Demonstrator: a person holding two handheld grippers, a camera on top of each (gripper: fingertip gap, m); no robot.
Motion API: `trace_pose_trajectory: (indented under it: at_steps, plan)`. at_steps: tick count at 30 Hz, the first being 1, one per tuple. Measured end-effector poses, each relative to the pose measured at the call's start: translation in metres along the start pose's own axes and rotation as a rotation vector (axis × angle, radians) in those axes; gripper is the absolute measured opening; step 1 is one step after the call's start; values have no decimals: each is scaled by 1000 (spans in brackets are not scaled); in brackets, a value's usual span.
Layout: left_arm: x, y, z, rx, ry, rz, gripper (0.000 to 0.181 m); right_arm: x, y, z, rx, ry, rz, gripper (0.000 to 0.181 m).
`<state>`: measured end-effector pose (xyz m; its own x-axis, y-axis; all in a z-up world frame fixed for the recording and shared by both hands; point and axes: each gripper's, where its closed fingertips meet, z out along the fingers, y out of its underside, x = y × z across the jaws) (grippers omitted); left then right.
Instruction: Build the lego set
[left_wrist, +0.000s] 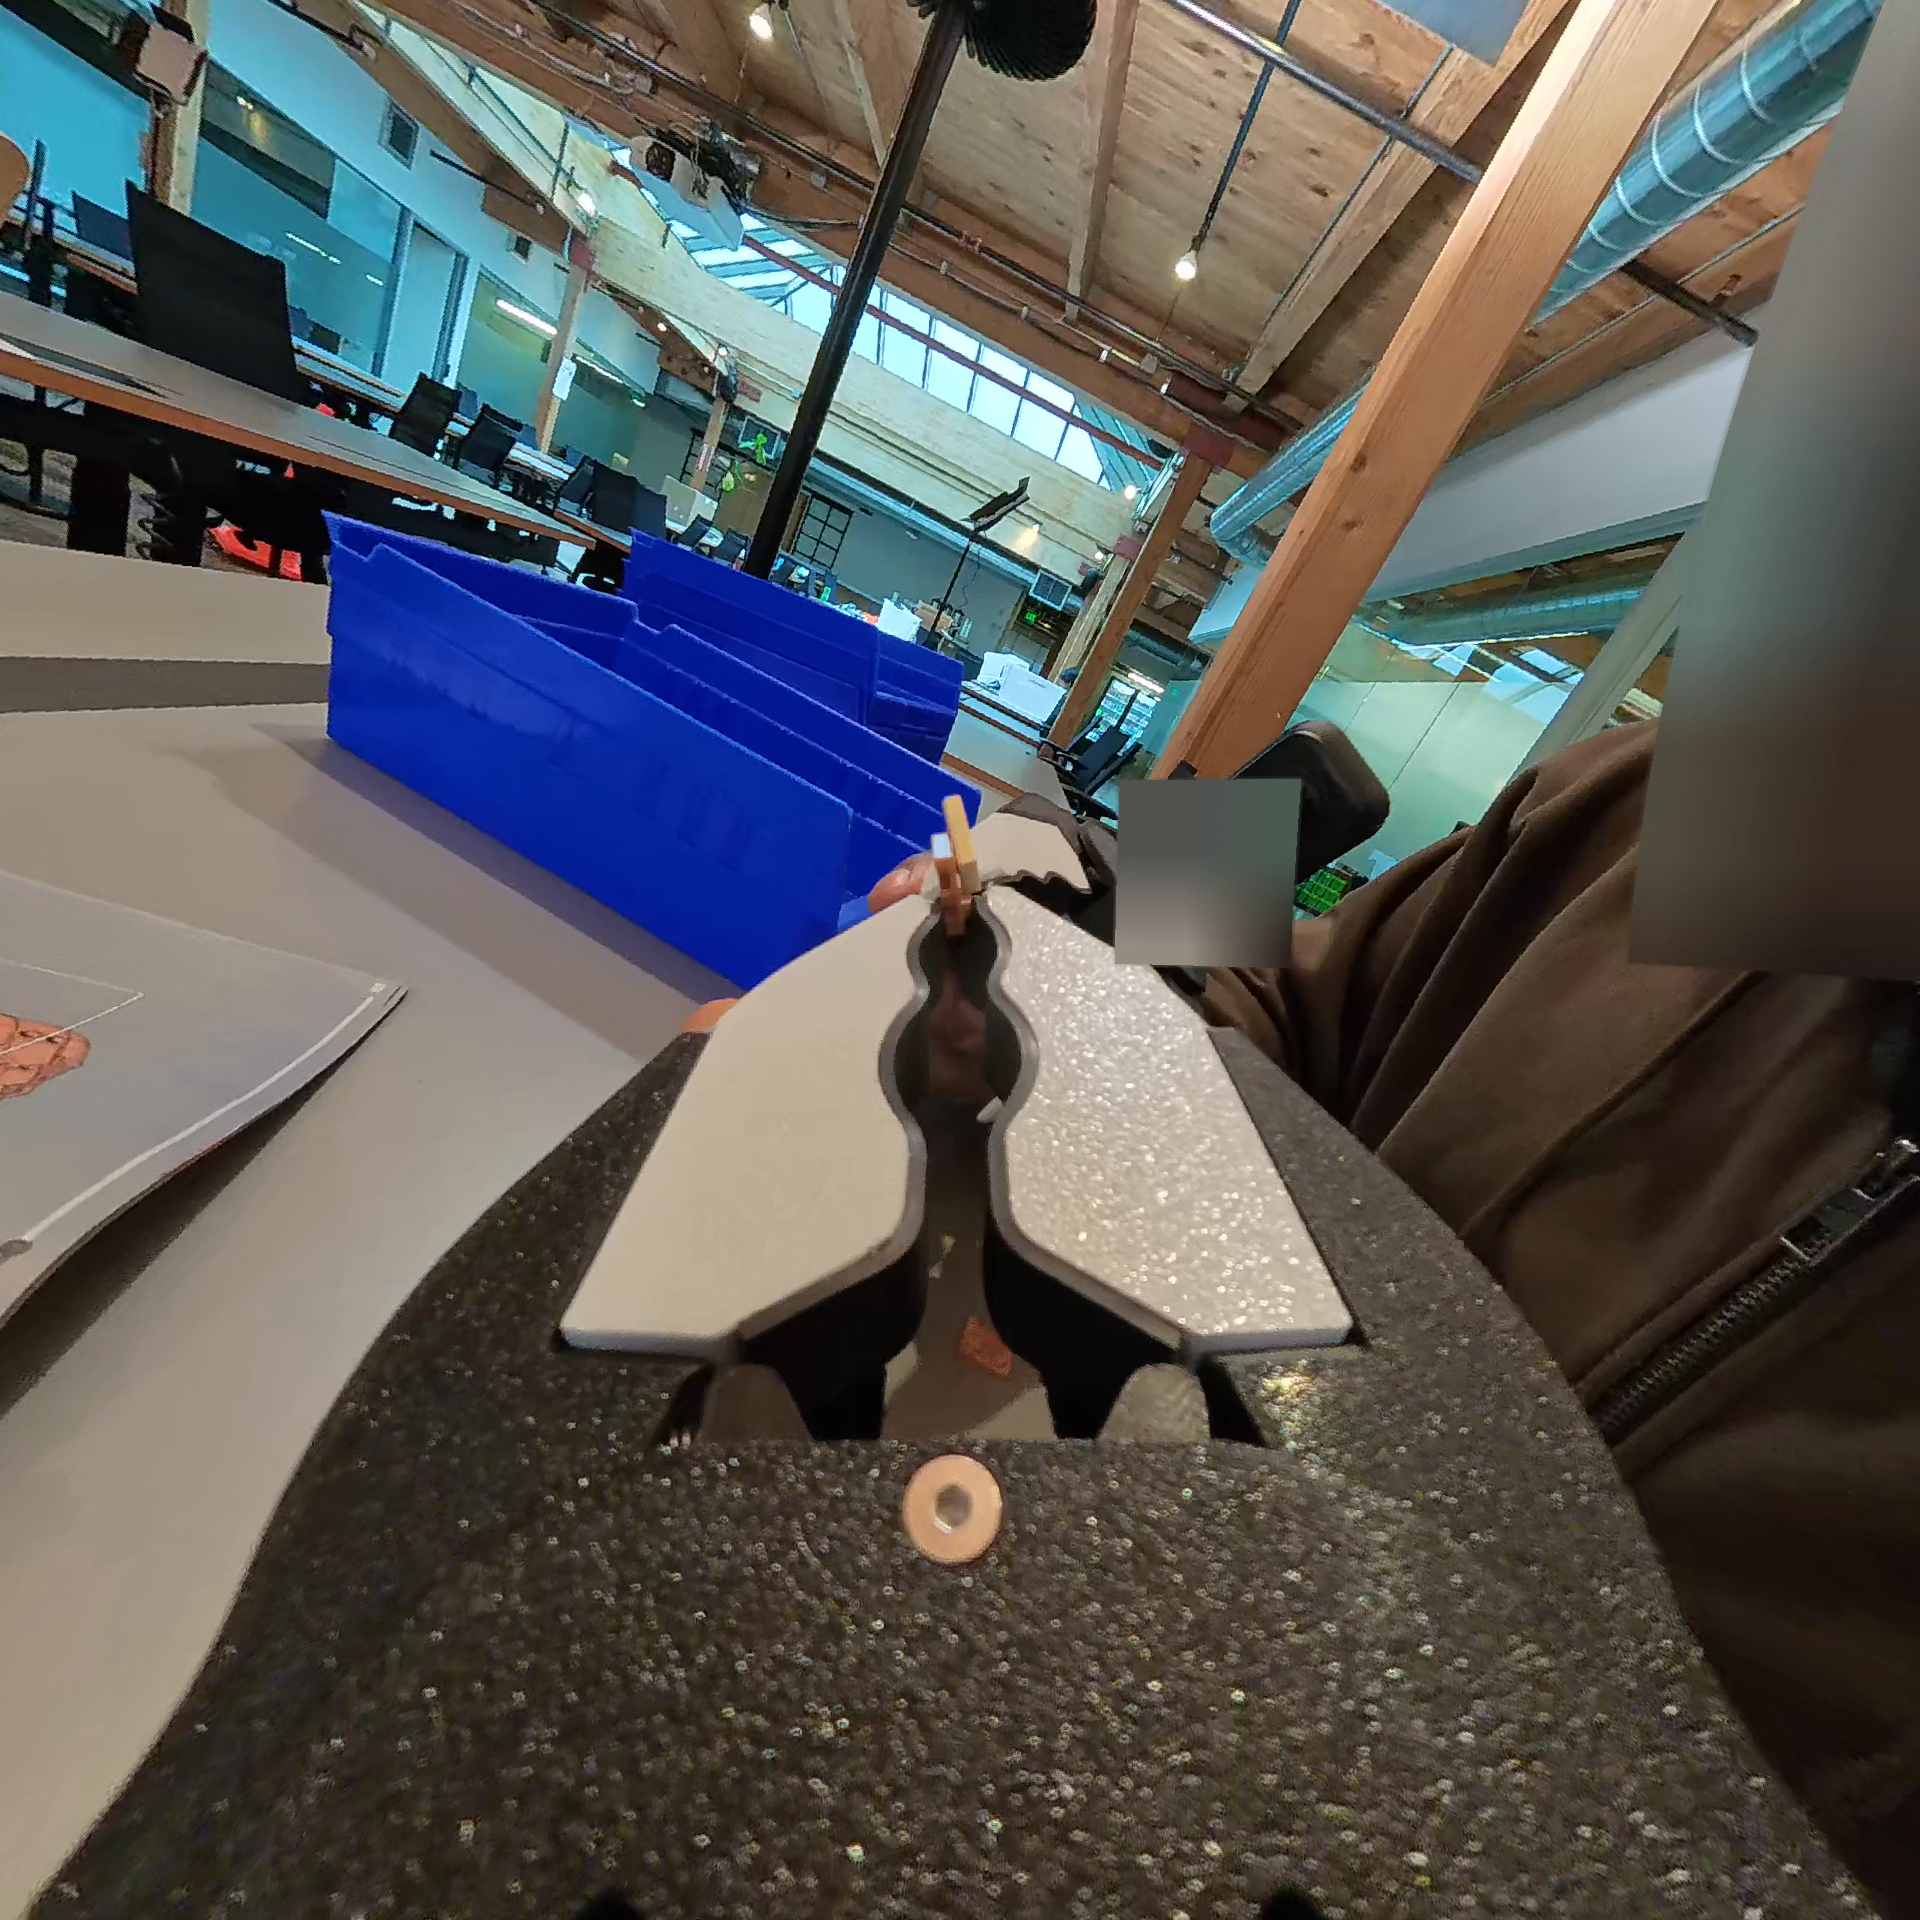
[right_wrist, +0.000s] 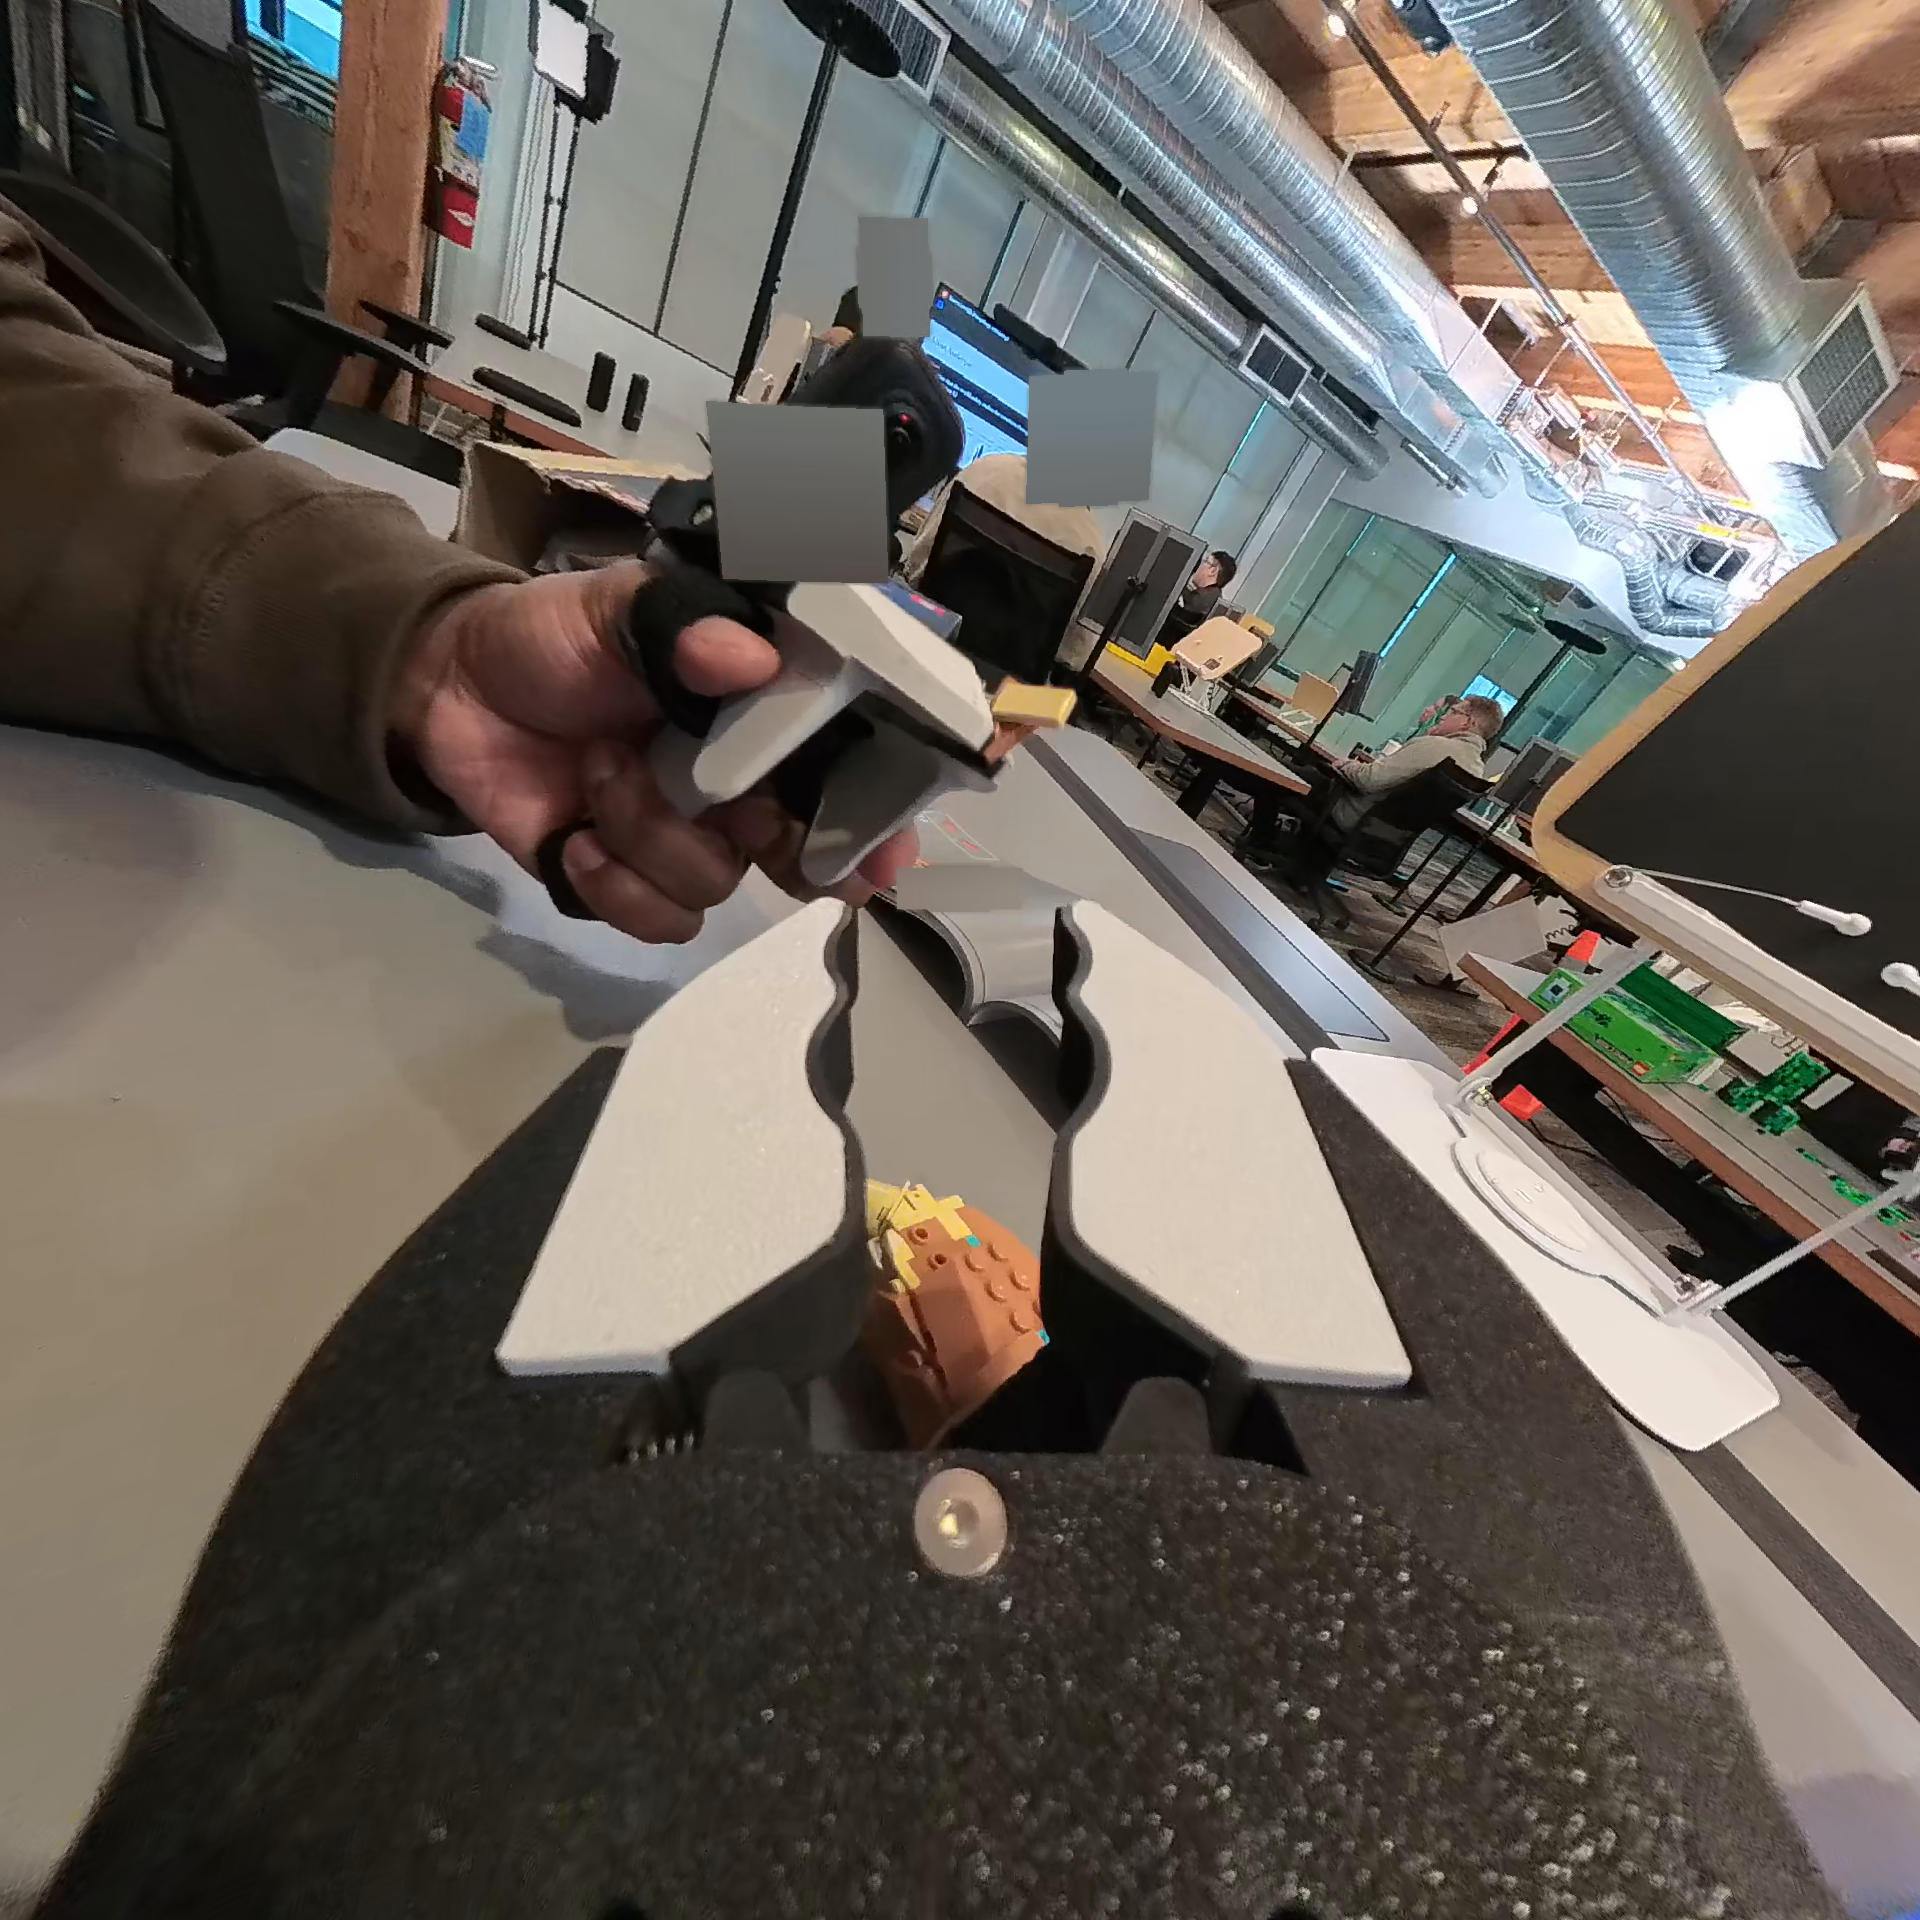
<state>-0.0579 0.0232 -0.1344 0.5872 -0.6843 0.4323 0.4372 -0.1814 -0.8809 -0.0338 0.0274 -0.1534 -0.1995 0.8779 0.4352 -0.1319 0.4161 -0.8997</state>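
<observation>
Two fingertips of our left gripper (left_wrist: 958, 914) pinch a small tan piece (left_wrist: 958, 844), raised near the blue bins (left_wrist: 582, 727), probably for fitting. Our right gripper (right_wrist: 956, 935) hangs open and empty above the brown build (right_wrist: 956, 1309) on the table (right_wrist: 260, 1039), ready to steady it.

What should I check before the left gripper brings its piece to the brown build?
1. Left gripper shut on the small tan piece: ok, pinched at the fingertips.
2. Piece seated square in the grip: cannot tell; only a tip sticks out, tilted.
3. Right gripper free to steady the build: ok, fingers apart, nothing between them.
4. Brown lego build located: ok, on the table below the right gripper.
5. Target studs exposed: ok, several studs face up, though the exact spot cannot be told.
6. Instruction booklet readable: cannot tell, only its edge shows.
</observation>
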Motion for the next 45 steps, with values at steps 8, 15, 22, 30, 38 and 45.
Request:
trace_pose_trajectory:
  at_steps: [8, 15, 22, 30, 38, 45]
  plan:
    - [2, 6, 2, -27, 1, 0, 5, -2, 1, 1, -11, 0, -20, 36]
    - [6, 19, 4, -92, 66, -144, 4, 0, 1, 0, -21, 10, -66, 39]
    - [9, 41, 9, -191, 97, -228, 5, -6, 1, 0, -25, -7, -141, 46]
    - [19, 48, 14, -206, 136, -273, 5, -14, 5, 2, -32, -12, -193, 41]
    - [23, 53, 15, -236, 149, -267, 4, -17, 1, 1, -16, -4, -232, 31]
    - [24, 52, 17, -220, 149, -245, 5, -19, -1, 0, -11, -2, -245, 25]
